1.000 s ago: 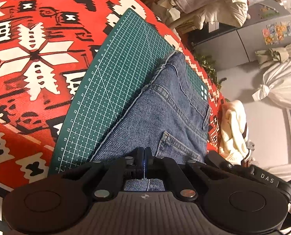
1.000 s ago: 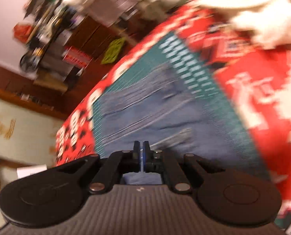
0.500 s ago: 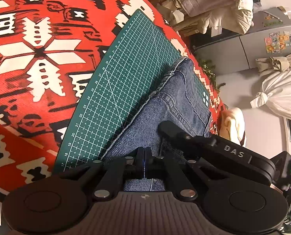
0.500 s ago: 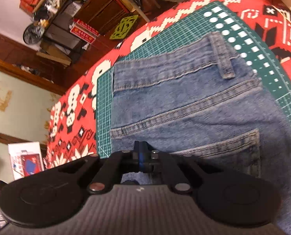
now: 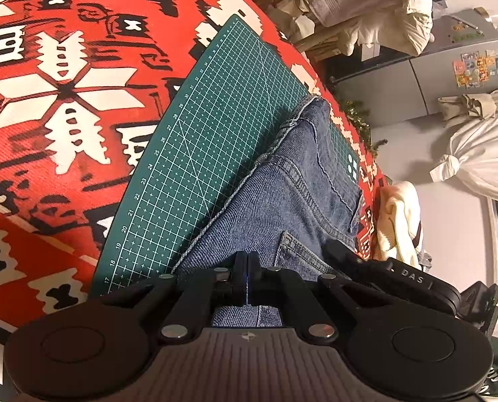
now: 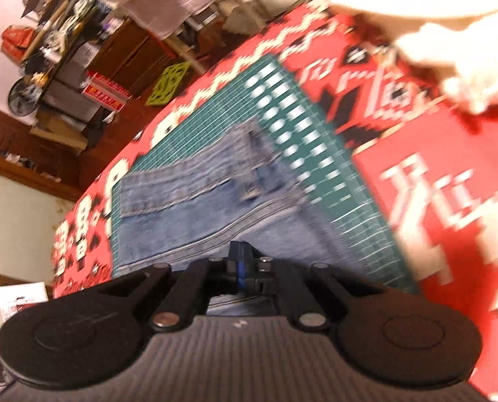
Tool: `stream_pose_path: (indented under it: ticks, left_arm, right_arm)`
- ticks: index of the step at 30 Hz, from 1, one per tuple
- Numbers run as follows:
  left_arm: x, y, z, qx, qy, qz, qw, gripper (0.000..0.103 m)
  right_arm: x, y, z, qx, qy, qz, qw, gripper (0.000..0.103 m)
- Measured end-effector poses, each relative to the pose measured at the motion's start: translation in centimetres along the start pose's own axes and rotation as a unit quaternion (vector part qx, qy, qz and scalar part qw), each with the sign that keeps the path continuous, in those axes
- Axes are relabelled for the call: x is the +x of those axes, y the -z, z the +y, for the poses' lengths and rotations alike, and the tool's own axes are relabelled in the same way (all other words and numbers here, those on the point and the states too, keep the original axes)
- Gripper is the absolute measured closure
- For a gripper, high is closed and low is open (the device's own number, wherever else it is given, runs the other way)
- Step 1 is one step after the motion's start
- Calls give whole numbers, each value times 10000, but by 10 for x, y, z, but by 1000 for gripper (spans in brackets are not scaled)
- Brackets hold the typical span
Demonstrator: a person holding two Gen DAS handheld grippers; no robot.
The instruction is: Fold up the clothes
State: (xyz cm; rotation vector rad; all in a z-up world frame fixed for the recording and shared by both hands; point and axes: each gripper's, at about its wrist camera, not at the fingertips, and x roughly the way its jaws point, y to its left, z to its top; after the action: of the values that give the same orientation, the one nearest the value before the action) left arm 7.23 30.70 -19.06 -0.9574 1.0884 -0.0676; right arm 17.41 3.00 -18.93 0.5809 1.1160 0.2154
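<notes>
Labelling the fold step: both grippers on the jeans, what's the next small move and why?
Probably carry the pinched edge forward. Left gripper and right gripper look shut on the jeans, side by side at the near end; the far end lies flat on the cutting mat.

Left gripper [image 5: 247, 264] low over folded jeans [image 5: 292, 201], fingers pressed together, no gap visible; cannot tell if denim pinched. Jeans lie on green cutting mat [image 5: 208, 127], covering its right part; back pocket seam just ahead of fingertips. Mat sits on red patterned tablecloth [image 5: 58, 77]. Right gripper [image 5: 336, 251] just beside, tip over jeans. Cream garment [image 5: 399, 214] past jeans' far edge.
</notes>
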Motion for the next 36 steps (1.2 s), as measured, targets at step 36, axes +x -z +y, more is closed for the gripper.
stream_pose_path:
  ticks: [36]
  left_arm:
    - [0, 3, -12, 375, -269, -131, 9988, 102]
  right_arm:
    - [7, -26, 37, -380, 345, 75, 9987, 103]
